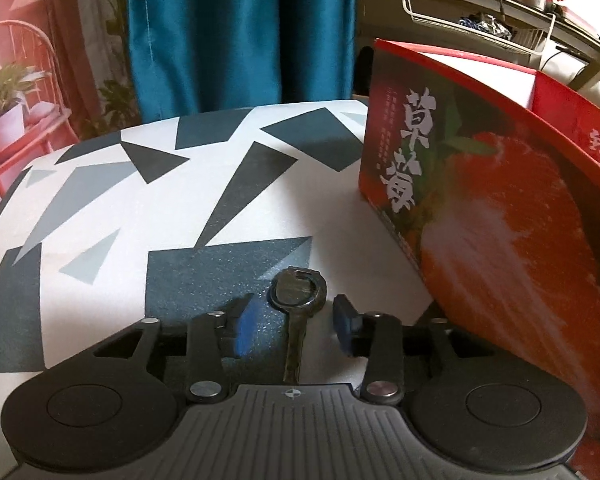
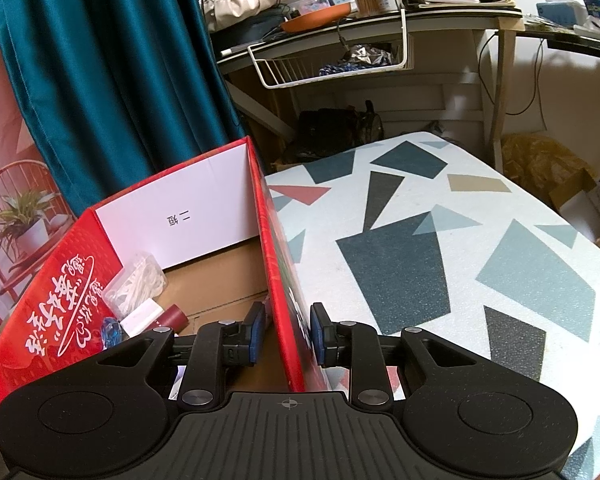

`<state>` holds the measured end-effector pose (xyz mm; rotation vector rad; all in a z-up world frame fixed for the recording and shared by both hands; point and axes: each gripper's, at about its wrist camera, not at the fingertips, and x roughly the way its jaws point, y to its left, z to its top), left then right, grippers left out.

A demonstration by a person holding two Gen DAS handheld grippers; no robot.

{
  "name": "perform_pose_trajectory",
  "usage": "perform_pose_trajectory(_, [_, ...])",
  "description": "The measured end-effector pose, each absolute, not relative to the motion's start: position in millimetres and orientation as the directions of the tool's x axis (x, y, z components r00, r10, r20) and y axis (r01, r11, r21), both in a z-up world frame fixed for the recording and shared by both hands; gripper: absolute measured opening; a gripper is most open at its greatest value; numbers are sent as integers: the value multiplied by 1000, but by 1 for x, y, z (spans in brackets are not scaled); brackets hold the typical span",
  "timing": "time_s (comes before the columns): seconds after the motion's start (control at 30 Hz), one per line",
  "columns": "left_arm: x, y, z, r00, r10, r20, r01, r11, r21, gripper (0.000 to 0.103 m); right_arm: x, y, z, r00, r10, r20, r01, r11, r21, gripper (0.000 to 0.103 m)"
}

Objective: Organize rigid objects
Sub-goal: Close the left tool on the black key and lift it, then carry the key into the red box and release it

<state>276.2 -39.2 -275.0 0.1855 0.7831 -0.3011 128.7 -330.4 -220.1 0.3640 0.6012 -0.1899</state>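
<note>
Left claw [image 1: 296, 314] stands open, a dark key [image 1: 296, 312] lying loose between its pads on the patterned surface [image 1: 140, 184]. Right claw [image 2: 288, 330] straddles the red box [image 2: 278, 280] wall, pads just clear of it.

The red box [image 1: 480, 184] bears large white "草莓" outside; its white inner wall [image 2: 188, 216] reads "二短".

Patterned table [image 1: 100, 208], key [image 1: 296, 312], red box [image 1: 500, 208]
</note>
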Motion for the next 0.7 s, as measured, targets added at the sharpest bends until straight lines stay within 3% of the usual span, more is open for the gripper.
perform_pose_trajectory(0.27, [289,-44,-277,671,-219,-709,364,930,57,42,130,-330,-220,812,-68,-580,277,919,281,24])
perform_pose_trajectory(0.3, [289,-45,-277,672,-226,-706,370,927,55,40,129,-330,-220,812,-68,-579,277,919,281,24])
perform_pose_trajectory(0.37, [287,-45,-278,671,-248,-699,383,923,40,26,130,-330,-220,812,-68,-580,278,919,281,24])
perform_pose_trajectory(0.57, [284,-40,-271,673,-306,-673,396,918,-21,7,130,-330,-220,812,-68,-580,276,920,279,25])
perform_pose_trajectory(0.7, [282,-43,-270,673,-311,-671,410,912,-11,6,129,-330,-220,812,-68,-579,278,918,282,24])
